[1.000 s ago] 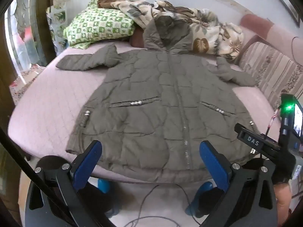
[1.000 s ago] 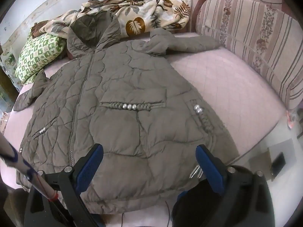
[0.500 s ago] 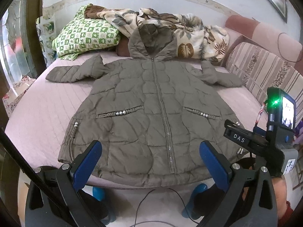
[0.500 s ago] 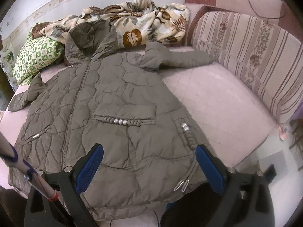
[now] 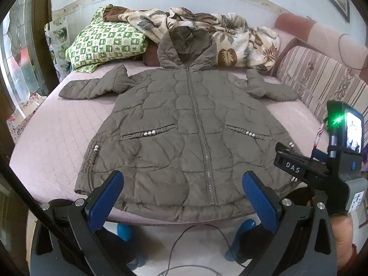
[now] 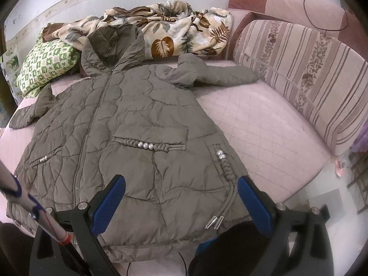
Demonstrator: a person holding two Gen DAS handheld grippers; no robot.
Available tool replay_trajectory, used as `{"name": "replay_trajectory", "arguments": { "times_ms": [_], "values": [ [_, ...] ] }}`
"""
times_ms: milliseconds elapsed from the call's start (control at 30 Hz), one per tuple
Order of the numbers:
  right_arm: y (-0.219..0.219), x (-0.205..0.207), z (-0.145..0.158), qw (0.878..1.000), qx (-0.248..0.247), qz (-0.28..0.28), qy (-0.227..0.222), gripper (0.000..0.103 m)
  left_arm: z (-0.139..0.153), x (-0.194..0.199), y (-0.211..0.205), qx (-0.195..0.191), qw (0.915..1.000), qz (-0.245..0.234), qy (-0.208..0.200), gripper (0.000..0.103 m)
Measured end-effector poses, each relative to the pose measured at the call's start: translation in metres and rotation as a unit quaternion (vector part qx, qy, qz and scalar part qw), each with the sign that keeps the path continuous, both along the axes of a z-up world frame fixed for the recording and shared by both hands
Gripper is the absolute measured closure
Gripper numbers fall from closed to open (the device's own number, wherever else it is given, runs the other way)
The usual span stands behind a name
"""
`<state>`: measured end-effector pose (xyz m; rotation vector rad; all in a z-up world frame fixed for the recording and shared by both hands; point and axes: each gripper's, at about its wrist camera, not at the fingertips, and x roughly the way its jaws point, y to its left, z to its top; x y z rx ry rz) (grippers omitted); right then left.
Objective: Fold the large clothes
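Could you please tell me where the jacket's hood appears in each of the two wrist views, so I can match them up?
Left wrist view: the hood sits top centre, directly above the zipper, propped against the leaf-print blanket.
Right wrist view: the hood sits upper left, tilted, with the same blanket to its right.
Shared landmark: the green checked pillow, left of the hood in both.

Left handheld gripper: black angular frame, two blue textured finger pads, silver round screws at the finger pivots. Right handheld gripper: same black frame, blue dimpled pads, silver screws; seen from the left view it carries a white "DAS" marking, a lit green lamp and a small screen.
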<state>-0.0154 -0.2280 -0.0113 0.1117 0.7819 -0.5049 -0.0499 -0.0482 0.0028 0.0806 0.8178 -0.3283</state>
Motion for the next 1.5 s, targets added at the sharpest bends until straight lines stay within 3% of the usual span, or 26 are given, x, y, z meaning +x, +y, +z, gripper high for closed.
{"name": "replay_trajectory", "arguments": {
  "times_ms": [800,1500],
  "values": [
    [0.022,0.010,-0.018,0.998,-0.032,0.024,0.045,0.003,-0.007,0.004,0.008,0.000,0.9997,0.019,0.016,0.000],
    [0.045,0.029,-0.036,0.995,-0.050,0.037,0.081,0.003,-0.026,0.034,0.046,-0.009,0.9967,0.067,0.045,0.000]
  ]
}}
